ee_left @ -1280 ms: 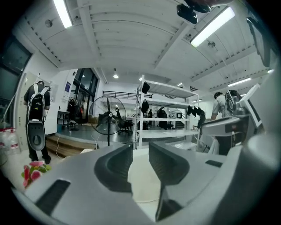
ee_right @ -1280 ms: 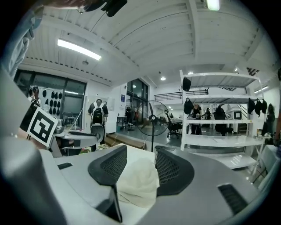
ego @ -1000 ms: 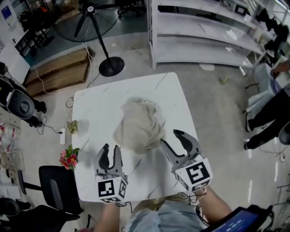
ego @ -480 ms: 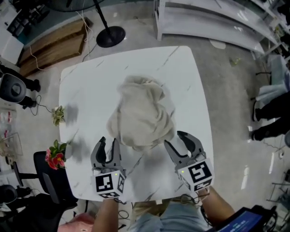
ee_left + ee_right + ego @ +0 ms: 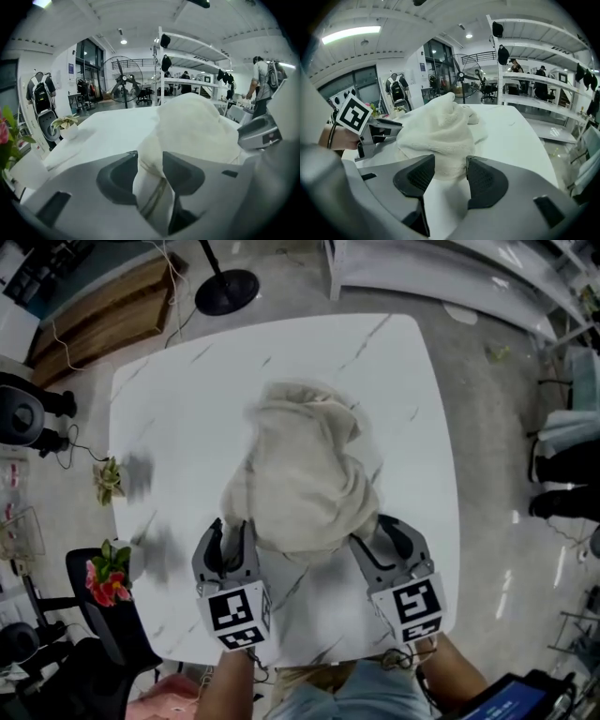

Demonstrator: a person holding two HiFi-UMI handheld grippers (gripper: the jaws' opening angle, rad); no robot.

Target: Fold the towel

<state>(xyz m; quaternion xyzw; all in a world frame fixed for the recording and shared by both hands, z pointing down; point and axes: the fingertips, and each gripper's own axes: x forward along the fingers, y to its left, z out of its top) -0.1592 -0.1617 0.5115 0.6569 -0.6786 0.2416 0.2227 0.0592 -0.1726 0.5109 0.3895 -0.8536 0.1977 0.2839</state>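
The left tool (image 5: 150, 172) has its jaws at a middling gap, and they have just been opening. A narrow fold of the towel (image 5: 305, 474), with a faint woven stripe along it, runs up between the dark pads and brushes both. I judge it threaded through rather than clamped. The right tool (image 5: 449, 174) stands wide — its ribbed pads sit either side of the heap's near edge, with cloth just at their tips and bare worktop in the gap below. Both tools point down and forward, one at each near corner of the heap. That looks like a setup for finding two corners and drawing the cloth flat before any fold.

The towel lies crumpled in the middle of the worktop (image 5: 178, 399), not yet folded at all. It is cream, thick and looped like terry, slumped into a rounded mound with deep creases, so it should give easily and drape once lifted. The worktop is white, smooth and marble-veined, square with rounded corners — a slick face the cloth will likely slide over. At its left edge stand a small potted plant (image 5: 108, 479) and a bunch of red flowers (image 5: 111, 579), well apart from the towel.
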